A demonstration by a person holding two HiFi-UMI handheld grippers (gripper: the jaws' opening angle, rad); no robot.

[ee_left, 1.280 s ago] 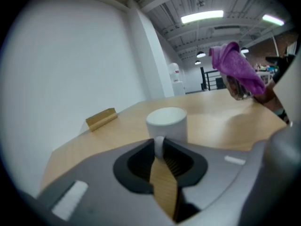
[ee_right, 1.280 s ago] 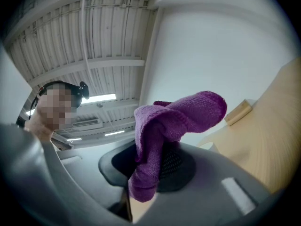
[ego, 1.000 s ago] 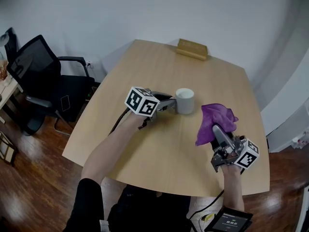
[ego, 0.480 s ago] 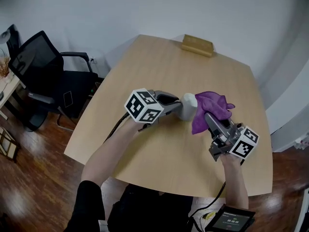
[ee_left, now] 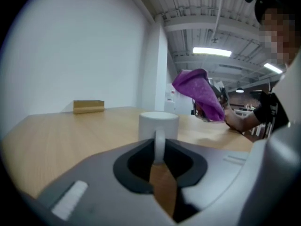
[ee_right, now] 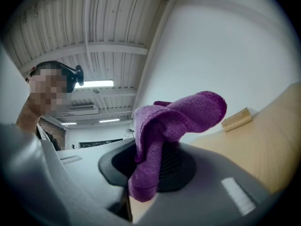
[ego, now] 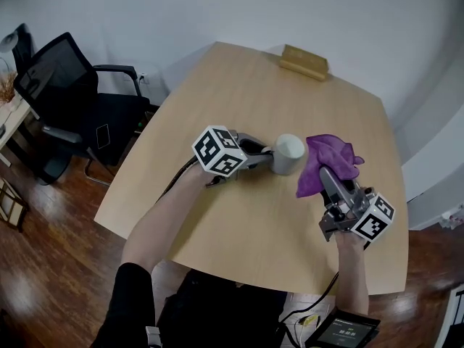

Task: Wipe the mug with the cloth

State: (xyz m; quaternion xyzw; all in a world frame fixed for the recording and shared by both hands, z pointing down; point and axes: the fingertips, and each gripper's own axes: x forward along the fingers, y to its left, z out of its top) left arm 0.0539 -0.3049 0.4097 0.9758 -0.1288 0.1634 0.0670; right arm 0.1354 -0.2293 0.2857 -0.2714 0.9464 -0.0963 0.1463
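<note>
White walls (ego: 181, 6), dark wood floor (ego: 36, 281), black office chair (ego: 61, 93) off the tabletop's left edge in the head view. Tabletop (ego: 239, 216) is light wood. Small wooden block (ego: 304, 61) lies at its far edge, well apart from everything else.

Mug (ego: 288, 154): white, near the tabletop's middle, upright or nearly so, handle (ee_left: 159, 142) facing the left tongs (ego: 270, 156). Left gripper view: jaws closed on that handle from both sides, handle vertical between them, mug body straight ahead. So the left tongs are clamped on the mug by its handle. Mug base is hidden behind the tongs, so can't tell whether it sits on the tabletop or is lifted.

Cloth (ego: 328, 159): purple, bunched, clamped in the right tongs (ego: 325, 178). Right gripper view: jaws pinch the cloth's lower part, the rest flops up over the tips and off to the right. Right tongs point away from the person, tilted slightly up, cloth above the tabletop just right of the mug. Left gripper view shows a gap between cloth and mug rim: near, not touching.

Person's forearms (ego: 167, 216) reach in from the near edge.
</note>
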